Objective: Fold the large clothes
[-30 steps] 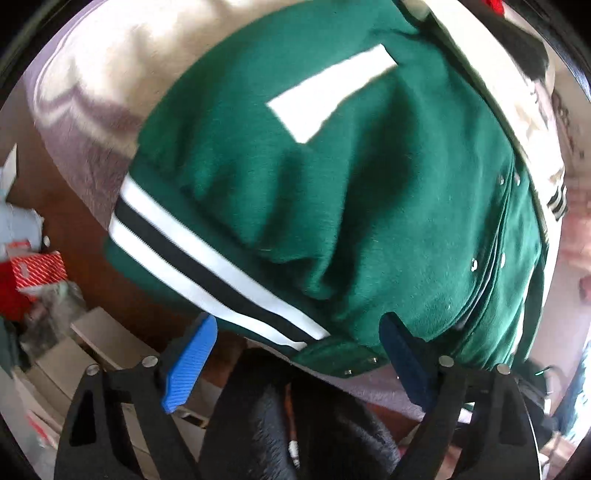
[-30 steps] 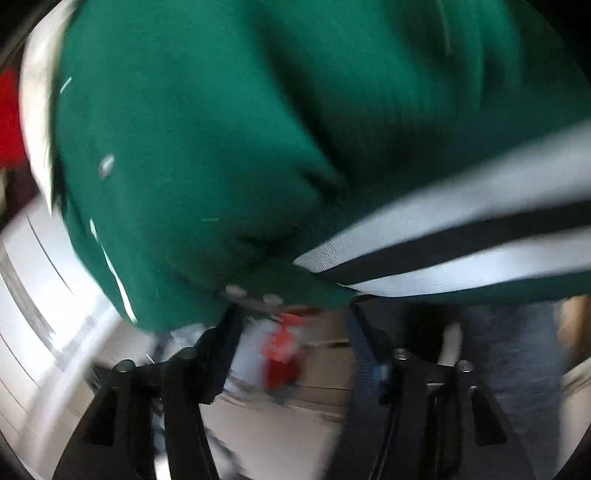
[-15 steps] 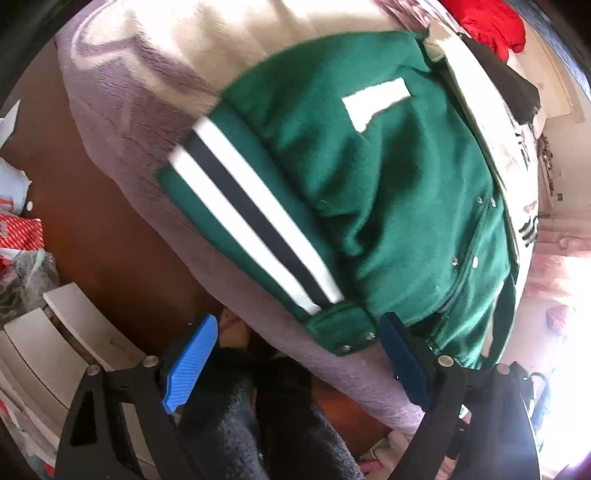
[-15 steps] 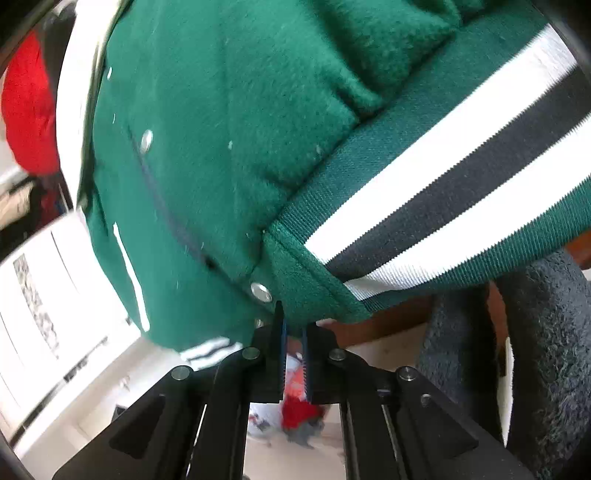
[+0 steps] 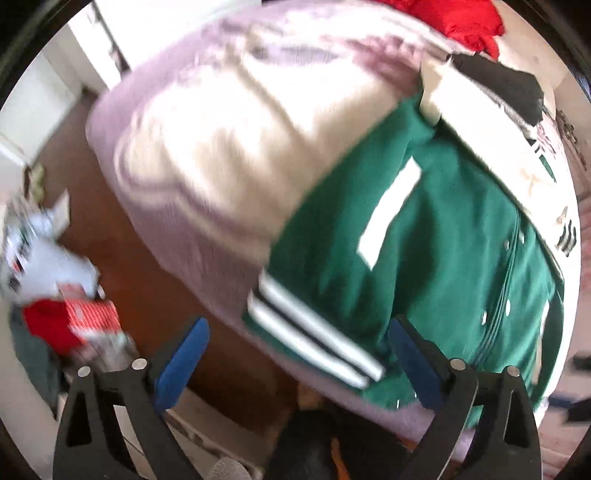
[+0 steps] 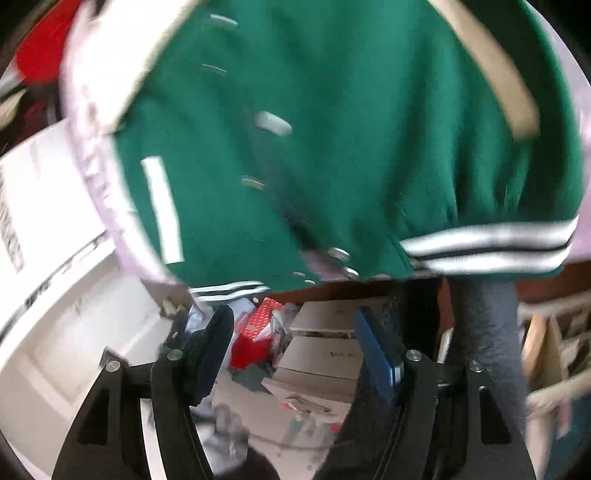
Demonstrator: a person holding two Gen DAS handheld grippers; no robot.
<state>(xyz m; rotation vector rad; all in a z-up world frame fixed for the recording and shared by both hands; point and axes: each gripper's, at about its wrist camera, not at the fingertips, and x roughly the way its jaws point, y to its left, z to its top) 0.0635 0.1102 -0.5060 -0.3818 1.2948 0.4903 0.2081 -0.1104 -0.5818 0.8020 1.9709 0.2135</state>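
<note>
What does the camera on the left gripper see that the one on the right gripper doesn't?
Only the left wrist view shows the jacket's cream sleeve, spread on the lilac blanket, and a red garment beyond.

Only the right wrist view shows the row of snap buttons close up and stacked white boxes on the floor below.

Both show the green varsity jacket with its striped hem, and each gripper's blue-padded fingers spread open, holding nothing.

Bed w/ pale lilac fleece blanket (image 5: 207,236), edge drops to brown floor (image 5: 147,295). Green varsity jacket (image 5: 424,266) lies flat on blanket, striped hem at near edge, cream sleeve (image 5: 258,122) spread beside it. Red garment (image 5: 465,18) at far end of bed. Both views blurry.
</note>
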